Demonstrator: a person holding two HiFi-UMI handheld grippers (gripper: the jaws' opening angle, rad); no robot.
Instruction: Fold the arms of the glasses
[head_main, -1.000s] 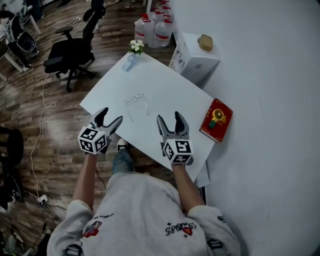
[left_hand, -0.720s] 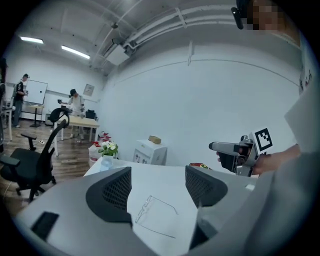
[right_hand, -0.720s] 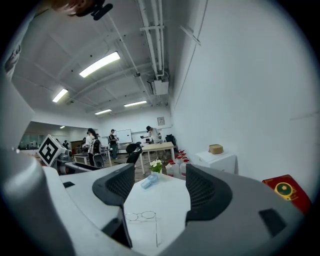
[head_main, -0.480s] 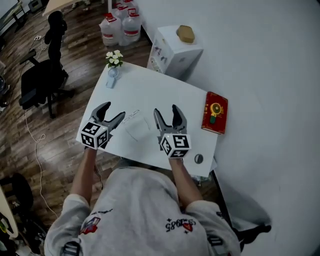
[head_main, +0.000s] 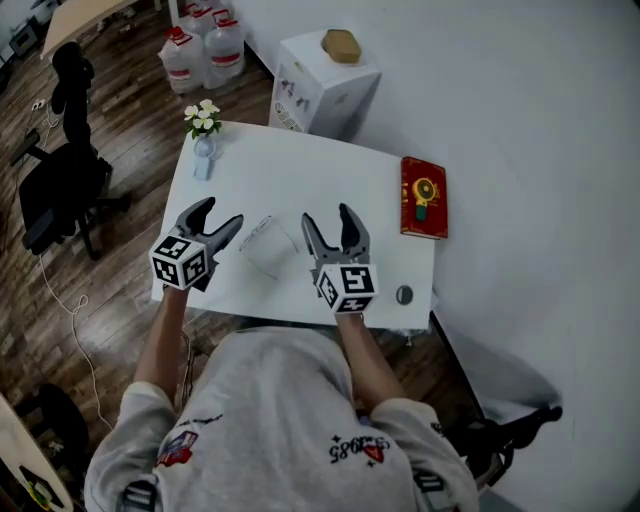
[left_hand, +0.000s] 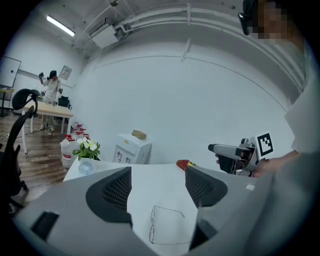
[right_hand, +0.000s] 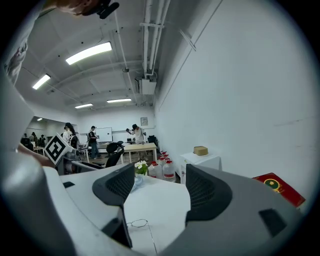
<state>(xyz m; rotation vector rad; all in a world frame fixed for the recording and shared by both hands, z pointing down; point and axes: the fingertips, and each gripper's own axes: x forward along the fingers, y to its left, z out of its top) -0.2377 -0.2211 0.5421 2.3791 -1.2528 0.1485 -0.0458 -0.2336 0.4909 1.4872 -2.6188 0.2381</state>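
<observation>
We hold a gripper in each hand over the near half of the white table. The left gripper sits close to the table's left edge and the right gripper sits about midway along the near edge. Both point toward the far edge.

The glasses lie flat on the table between the two grippers, nearer the near edge than the far one, and neither tool touches them. In the left gripper view the glasses show low in the gap of the left gripper, with both arms spread out from the lenses, not folded. Its jaws stand wide with nothing between the pads. In the right gripper view the right gripper is likewise wide and empty, and the glasses lie on the table ahead and slightly to the left.

A vase of flowers stands at the far left corner. A red book lies along the right edge. A small round thing sits near the near right corner. Beyond the far edge stands a white box.
</observation>
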